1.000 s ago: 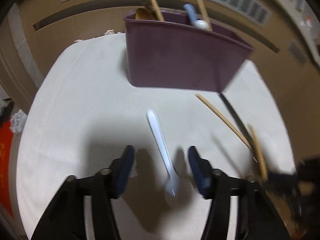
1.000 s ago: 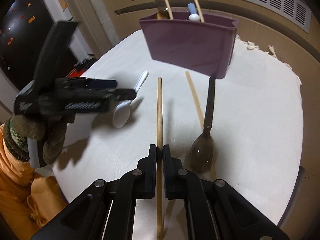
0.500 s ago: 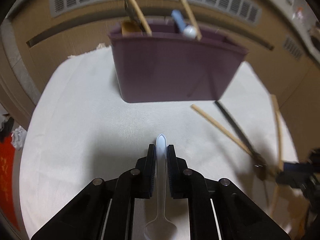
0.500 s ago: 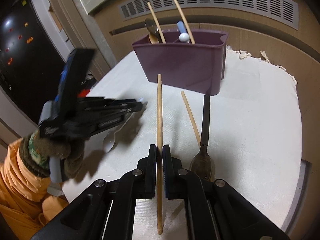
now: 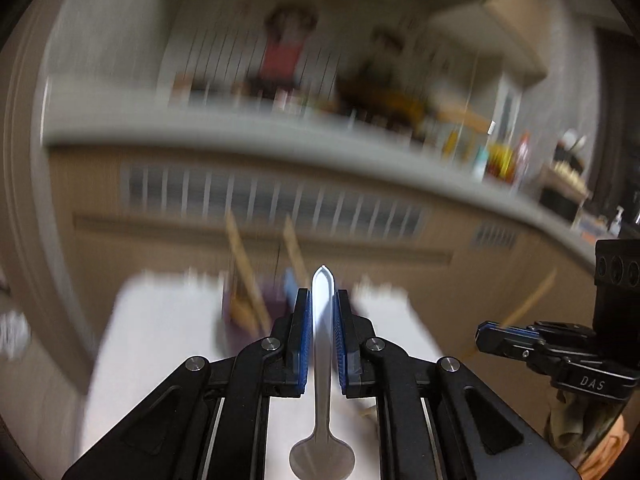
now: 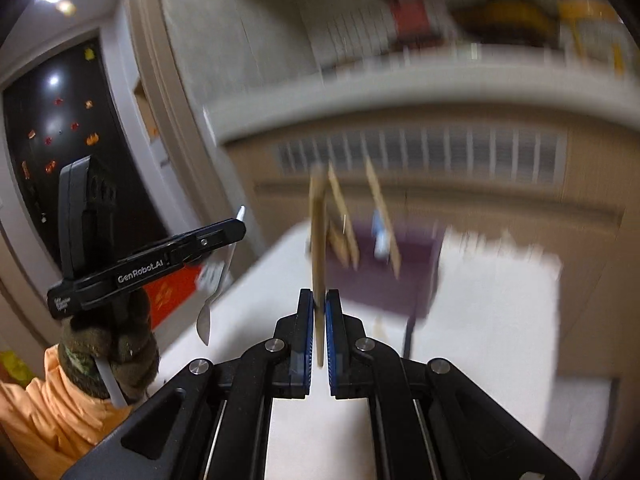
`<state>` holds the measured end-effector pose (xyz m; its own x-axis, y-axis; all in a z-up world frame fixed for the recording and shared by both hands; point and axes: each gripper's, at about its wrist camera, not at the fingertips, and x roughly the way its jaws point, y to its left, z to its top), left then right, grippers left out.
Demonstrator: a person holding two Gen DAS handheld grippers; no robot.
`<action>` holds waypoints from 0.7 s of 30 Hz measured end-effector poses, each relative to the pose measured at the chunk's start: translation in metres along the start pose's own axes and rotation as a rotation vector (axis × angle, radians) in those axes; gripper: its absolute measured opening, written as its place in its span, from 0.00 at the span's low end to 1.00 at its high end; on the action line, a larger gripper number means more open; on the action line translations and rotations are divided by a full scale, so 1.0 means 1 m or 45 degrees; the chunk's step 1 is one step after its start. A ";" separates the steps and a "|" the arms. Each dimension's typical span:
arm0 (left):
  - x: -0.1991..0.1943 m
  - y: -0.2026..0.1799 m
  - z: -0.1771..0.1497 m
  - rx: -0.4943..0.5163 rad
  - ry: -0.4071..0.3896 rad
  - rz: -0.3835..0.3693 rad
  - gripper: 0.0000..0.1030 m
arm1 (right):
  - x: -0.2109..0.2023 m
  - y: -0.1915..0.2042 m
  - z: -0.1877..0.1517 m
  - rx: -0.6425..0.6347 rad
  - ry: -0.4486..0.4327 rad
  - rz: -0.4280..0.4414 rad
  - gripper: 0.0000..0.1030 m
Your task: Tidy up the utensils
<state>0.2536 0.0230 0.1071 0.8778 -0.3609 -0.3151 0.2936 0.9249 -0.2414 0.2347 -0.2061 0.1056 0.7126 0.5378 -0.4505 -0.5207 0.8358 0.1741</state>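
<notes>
My left gripper (image 5: 322, 300) is shut on the handle of a white plastic spoon (image 5: 322, 380), whose bowl hangs back toward the camera. Both are lifted above the white table (image 5: 160, 340). In the right wrist view the left gripper (image 6: 236, 232) shows side-on at the left with the spoon (image 6: 216, 292) dangling from it. My right gripper (image 6: 319, 300) is shut on a wooden chopstick (image 6: 318, 248) that points up and forward. The purple utensil holder (image 6: 400, 272), blurred, stands ahead with several utensils upright in it. The right gripper (image 5: 486, 334) appears at the right edge of the left wrist view.
A beige counter front with a vent grille (image 6: 420, 152) runs behind the table. A dark spoon and another chopstick (image 6: 406, 332) lie blurred on the cloth before the holder. A gloved hand with an orange sleeve (image 6: 60, 392) is at the lower left.
Both grippers have risen well above the table and tilted up toward level. The left one closed on the white spoon and lifted it; the right one lifted its chopstick.
</notes>
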 end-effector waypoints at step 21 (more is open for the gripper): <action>0.072 0.048 -0.052 -0.065 0.171 0.182 0.11 | 0.140 -0.019 -0.092 -0.172 0.665 -0.052 0.07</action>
<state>0.3111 0.0355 0.0247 0.8499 -0.2421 -0.4680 0.1470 0.9619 -0.2306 0.3008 -0.1571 -0.0416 0.4232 0.3498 -0.8358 -0.5777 0.8148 0.0485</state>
